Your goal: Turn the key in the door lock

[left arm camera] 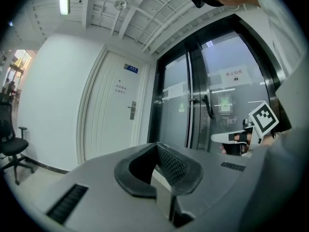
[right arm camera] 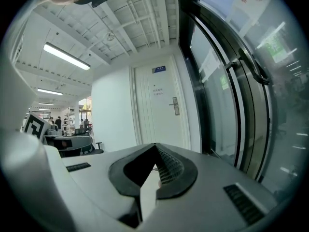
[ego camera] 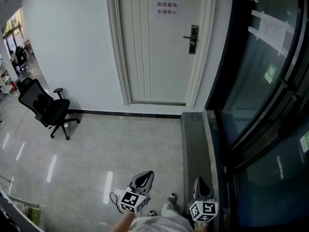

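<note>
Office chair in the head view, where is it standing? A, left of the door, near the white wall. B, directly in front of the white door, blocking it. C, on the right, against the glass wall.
A: the black office chair stands on the floor near the white wall, well left of the white door and clear of the doorway.

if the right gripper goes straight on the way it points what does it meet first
The right gripper seems to have a free way up to the door, which it would likely meet low down. Depth is unclear.
</note>
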Demonstrator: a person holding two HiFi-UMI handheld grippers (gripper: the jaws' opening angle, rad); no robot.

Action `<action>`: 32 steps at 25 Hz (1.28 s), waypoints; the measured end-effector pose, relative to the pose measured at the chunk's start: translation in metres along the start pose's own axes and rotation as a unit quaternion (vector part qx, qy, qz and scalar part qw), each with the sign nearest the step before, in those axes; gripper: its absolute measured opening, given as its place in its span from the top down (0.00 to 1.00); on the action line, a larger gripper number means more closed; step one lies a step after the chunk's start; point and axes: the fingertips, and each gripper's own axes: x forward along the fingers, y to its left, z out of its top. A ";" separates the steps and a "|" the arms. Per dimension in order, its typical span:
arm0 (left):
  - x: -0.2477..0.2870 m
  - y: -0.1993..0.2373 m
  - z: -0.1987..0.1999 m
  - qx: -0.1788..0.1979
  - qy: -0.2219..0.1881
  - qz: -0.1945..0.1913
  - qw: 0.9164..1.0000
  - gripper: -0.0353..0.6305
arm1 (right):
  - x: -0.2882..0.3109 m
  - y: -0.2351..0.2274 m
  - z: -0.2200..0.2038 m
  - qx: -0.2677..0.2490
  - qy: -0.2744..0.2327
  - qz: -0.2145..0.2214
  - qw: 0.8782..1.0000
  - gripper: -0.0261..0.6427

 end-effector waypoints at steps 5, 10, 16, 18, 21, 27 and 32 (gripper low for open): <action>0.036 0.021 0.009 0.003 -0.001 0.021 1.000 0.94 | 0.046 -0.028 0.011 -0.001 -0.002 0.002 1.000 0.96; 0.084 0.038 0.020 0.014 0.003 0.034 0.999 0.94 | 0.086 -0.056 0.023 -0.008 -0.007 0.002 1.000 0.96; 0.152 0.034 0.034 0.015 -0.014 0.031 0.999 0.94 | 0.129 -0.105 0.036 -0.011 -0.010 0.001 1.000 0.96; 0.170 0.033 0.034 0.011 -0.014 0.031 0.999 0.94 | 0.140 -0.118 0.041 -0.015 -0.012 0.001 1.000 0.96; 0.195 0.029 0.032 0.014 -0.007 0.027 1.000 0.94 | 0.154 -0.138 0.044 -0.018 -0.009 -0.004 1.000 0.96; 0.226 0.027 0.032 0.020 0.002 0.022 1.000 0.94 | 0.187 -0.153 0.041 -0.014 0.006 0.010 1.000 0.96; 0.239 0.046 0.034 0.015 0.000 0.028 0.999 0.94 | 0.216 -0.143 0.043 -0.020 0.013 0.025 0.999 0.96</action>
